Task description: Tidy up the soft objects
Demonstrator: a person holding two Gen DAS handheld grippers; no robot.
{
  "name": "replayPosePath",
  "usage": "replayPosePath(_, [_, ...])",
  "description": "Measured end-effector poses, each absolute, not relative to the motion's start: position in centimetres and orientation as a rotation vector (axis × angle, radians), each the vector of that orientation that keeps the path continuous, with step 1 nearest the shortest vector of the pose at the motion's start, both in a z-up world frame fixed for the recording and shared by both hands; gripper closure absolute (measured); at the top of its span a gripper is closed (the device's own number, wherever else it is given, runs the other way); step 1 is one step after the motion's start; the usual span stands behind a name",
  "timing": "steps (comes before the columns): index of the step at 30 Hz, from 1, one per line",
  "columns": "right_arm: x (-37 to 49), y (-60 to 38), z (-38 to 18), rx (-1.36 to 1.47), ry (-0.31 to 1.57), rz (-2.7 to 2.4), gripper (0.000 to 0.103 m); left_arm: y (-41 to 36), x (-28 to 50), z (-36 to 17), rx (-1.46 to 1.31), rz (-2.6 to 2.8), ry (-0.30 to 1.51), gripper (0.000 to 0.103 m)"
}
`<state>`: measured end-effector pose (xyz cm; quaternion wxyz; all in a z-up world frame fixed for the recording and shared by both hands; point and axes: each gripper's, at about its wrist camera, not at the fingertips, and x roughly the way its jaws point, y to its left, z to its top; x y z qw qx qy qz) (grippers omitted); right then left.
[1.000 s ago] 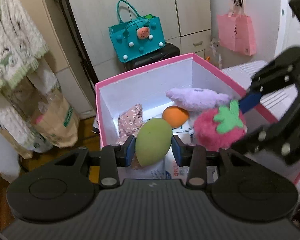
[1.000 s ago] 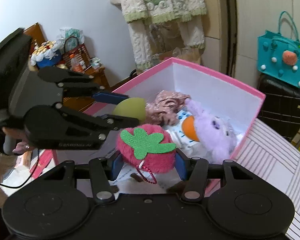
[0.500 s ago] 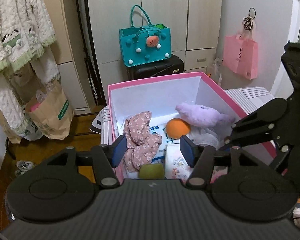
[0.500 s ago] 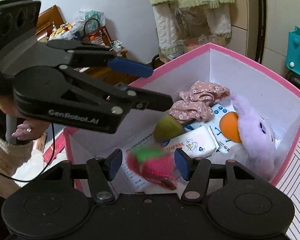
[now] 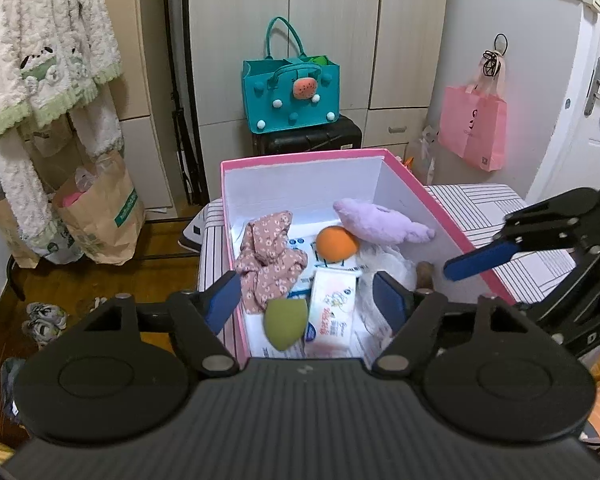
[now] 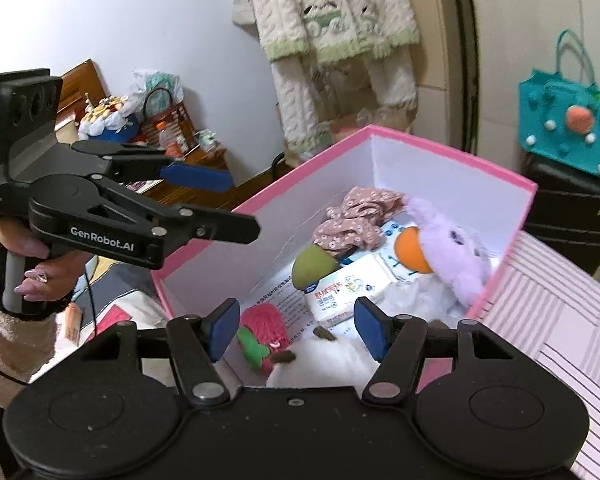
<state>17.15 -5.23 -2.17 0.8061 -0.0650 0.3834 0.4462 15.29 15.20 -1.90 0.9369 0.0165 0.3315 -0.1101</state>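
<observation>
A pink box (image 5: pixel 300 156) with white walls holds the soft things. In it lie a green mango toy (image 5: pixel 285 323), an orange ball (image 5: pixel 336 245), a purple plush (image 5: pixel 382 222), a floral cloth (image 5: pixel 268 266) and a tissue pack (image 5: pixel 334 308). My left gripper (image 5: pixel 306 306) is open and empty above the box's near edge. My right gripper (image 6: pixel 296 330) is open and empty above the box; the pink strawberry plush (image 6: pixel 262 332) lies on the box floor below it. The mango (image 6: pixel 312 266) and the purple plush (image 6: pixel 454 256) also show in the right wrist view. The left gripper (image 6: pixel 216 204) appears there too.
The box stands on a striped surface (image 5: pixel 540 264). A teal bag (image 5: pixel 292 92) sits on a black case behind it. A pink bag (image 5: pixel 474 130) hangs at the right. A paper bag (image 5: pixel 100 212) and hanging knitwear (image 5: pixel 40 60) are at the left.
Both grippers opened and pulled back and up. The green mango dropped from the left gripper into the box. The strawberry plush dropped from the right gripper onto the box floor.
</observation>
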Motion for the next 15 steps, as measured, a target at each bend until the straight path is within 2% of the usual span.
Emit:
replayPosePath(5, [14.4,-6.9,-0.3,-0.161,0.748,0.909,0.030,14.5,13.2,-0.9,0.031,-0.202,0.682,0.026])
replayPosePath(8, [12.7,-8.0,0.9,-0.172,0.711,0.865,0.027,14.0,11.7,-0.1,0.024,-0.203,0.679,0.019])
replayPosePath(12, [11.1,-9.4,2.1,-0.193,0.680,0.811,0.023,12.9,9.8,1.2,0.019,-0.206,0.662,0.016])
replayPosePath(15, [10.1,-10.6,3.0,-0.193,0.666,0.776,0.018,11.9,8.4,2.2,0.039,-0.208,0.647,0.007])
